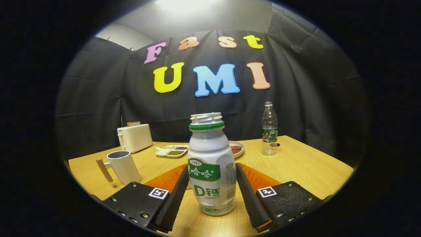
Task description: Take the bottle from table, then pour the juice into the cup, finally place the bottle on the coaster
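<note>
Wooden tabletop (302, 164) under us, dark cloth wall behind, and we're right on top of the action: the bottle (211, 171) stands upright and uncapped between our fingers, its long axis vertical and crossing our approach squarely. Our gripper (212, 194) has its jaws apart, one finger on each side of the bottle's lower body; the left looks to be at the label's edge, the right shows a thin gap, so we can't call this a grip yet. Closing is what we'd expect next, and the squeeze should land on the waist. Off to our left, beyond the fingers, waits the cup (123, 166) with its wooden handle, open mouth up, so the pour will swing that way. We can't pick out the coaster with certainty. Farther back sit a toaster (135, 137), a divided dish (172, 150), a plate (237, 148) and a clear water bottle (269, 130).
</note>
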A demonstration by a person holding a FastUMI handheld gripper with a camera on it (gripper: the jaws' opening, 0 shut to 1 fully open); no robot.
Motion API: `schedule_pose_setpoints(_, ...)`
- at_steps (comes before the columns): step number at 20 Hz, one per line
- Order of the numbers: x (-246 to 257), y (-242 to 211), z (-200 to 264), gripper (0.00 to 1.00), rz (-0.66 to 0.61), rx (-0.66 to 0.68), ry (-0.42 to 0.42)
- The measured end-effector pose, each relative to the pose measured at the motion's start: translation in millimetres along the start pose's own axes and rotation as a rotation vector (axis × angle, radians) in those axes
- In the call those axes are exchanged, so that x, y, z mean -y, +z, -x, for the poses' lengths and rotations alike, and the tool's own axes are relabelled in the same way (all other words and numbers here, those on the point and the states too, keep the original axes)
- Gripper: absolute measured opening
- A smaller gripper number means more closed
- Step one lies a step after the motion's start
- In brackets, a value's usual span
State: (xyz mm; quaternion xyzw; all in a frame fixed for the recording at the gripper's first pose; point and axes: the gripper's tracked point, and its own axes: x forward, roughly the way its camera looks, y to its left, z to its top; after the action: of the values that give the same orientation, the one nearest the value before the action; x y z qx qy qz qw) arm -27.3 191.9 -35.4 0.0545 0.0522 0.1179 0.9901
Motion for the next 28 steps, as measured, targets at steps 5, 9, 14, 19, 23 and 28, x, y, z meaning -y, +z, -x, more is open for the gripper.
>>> schedule_pose_setpoints(5,2,-3,-1,0.73,-0.001,-0.033,-0.031)
schedule_pose_setpoints(9,-1,-2,-1,0.69,0.039,-0.044,-0.03)
schedule_pose_setpoints(14,0,14,-1,0.69,0.118,-0.026,-0.072)
schedule_pose_setpoints(19,-14,40,-4,0.69,0.276,0.011,-0.095)
schedule_pose_setpoints(23,-33,61,-13,0.69,0.407,0.045,-0.095)
schedule_pose_setpoints(28,-55,77,-27,0.69,0.541,0.075,-0.08)
